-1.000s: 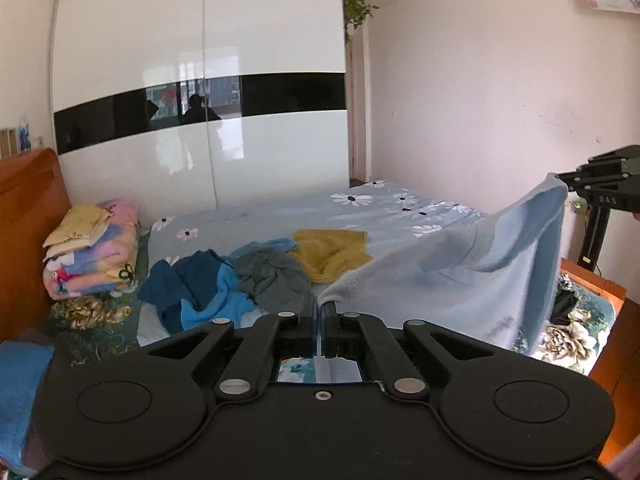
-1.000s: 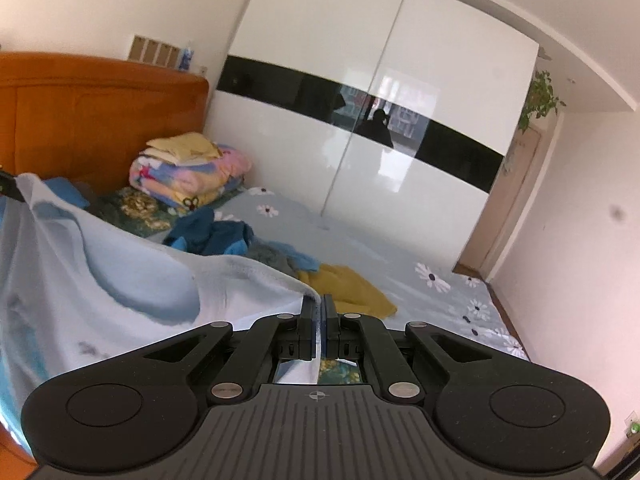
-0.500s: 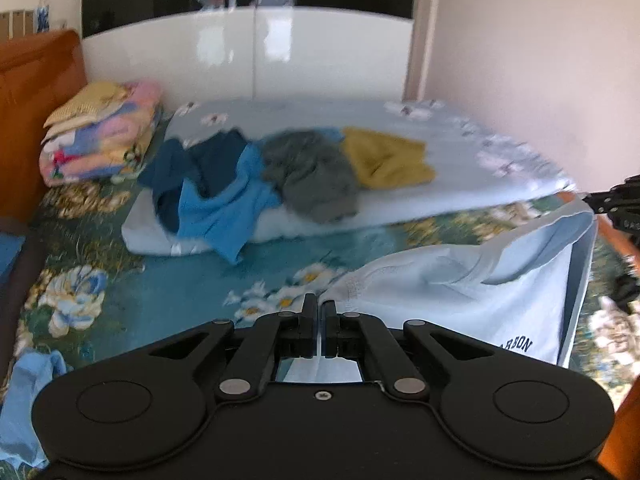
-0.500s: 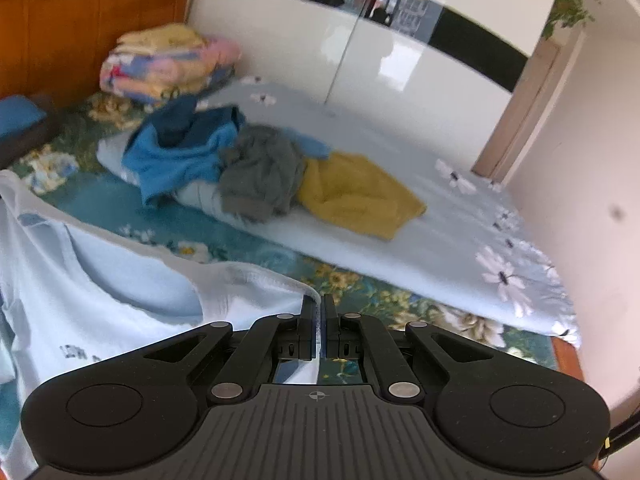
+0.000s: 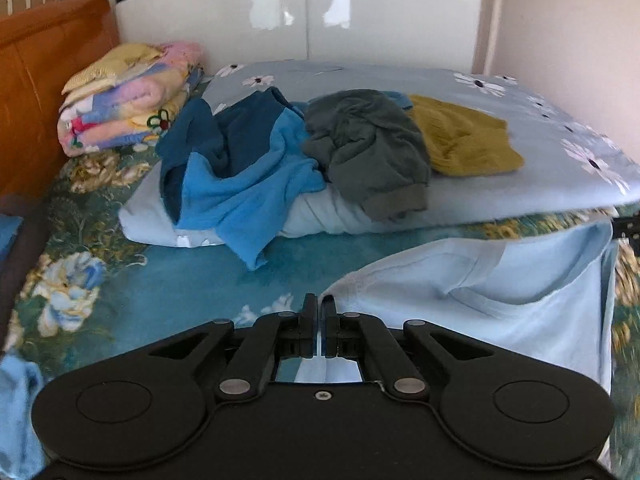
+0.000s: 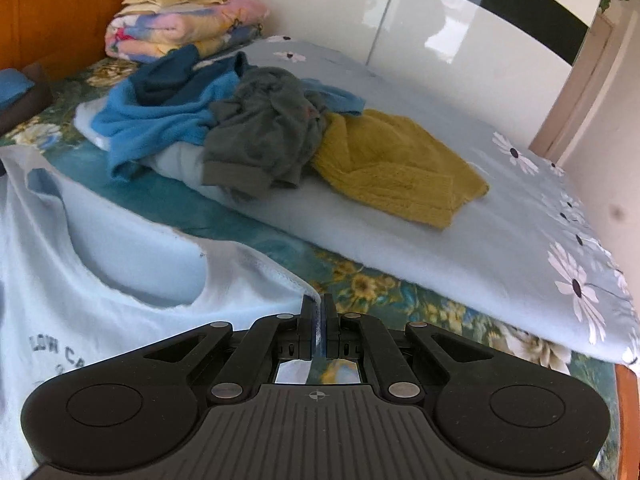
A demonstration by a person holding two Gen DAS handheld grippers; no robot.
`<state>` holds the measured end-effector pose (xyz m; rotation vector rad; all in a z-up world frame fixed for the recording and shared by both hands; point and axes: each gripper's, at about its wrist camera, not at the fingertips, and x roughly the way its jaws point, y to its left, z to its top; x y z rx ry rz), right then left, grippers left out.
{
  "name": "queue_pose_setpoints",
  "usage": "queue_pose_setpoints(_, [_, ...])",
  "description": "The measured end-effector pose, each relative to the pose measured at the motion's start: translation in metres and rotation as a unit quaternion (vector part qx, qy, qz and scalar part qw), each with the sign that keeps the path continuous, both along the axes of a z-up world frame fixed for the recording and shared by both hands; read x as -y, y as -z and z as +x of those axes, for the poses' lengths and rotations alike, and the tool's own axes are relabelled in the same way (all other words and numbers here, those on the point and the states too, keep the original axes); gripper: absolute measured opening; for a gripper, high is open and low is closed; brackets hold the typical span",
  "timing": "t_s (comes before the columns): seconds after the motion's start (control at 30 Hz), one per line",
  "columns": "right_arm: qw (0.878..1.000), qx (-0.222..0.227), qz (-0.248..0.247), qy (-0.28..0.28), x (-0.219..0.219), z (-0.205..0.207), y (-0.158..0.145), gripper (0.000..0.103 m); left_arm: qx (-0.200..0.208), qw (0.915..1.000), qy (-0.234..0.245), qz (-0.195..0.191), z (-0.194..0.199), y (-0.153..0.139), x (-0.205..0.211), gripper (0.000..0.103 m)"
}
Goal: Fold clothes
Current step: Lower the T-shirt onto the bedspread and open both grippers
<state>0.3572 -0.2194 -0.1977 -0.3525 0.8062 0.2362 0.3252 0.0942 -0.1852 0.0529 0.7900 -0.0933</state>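
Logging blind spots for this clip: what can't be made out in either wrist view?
- Print on the light blue T-shirt: right wrist view, cut off by the tool body.
- T-shirt hem: both views, hidden under the tools.
- Right tool in left wrist view: only a dark sliver at the right edge.
- Folded blankets: pattern blurred.

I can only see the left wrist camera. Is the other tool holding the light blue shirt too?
Observer: Yes. The right tool is shut on an edge of the light blue shirt.
Operator: Is there a picture on the shirt?
Observer: I can't see a picture, but there is dark lettering printed on the front. The tool's body hides part of it.
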Motion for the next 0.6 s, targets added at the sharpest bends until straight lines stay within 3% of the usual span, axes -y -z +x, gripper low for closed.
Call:
queue_pose_setpoints(0.33, [0.999,-0.034,-0.013,-0.035,0.009,0.088,0.062,0.001,-0.034,0.9987,-0.019,0.032,0.095,0.065,0.010,0.000])
queue_pose_setpoints(0.6, [0.997,-0.071,-0.015,-0.042,0.002,0.124,0.120,0.002,-0.074,0.9943,-0.016,0.075,0.135,0.130,0.006,0.000])
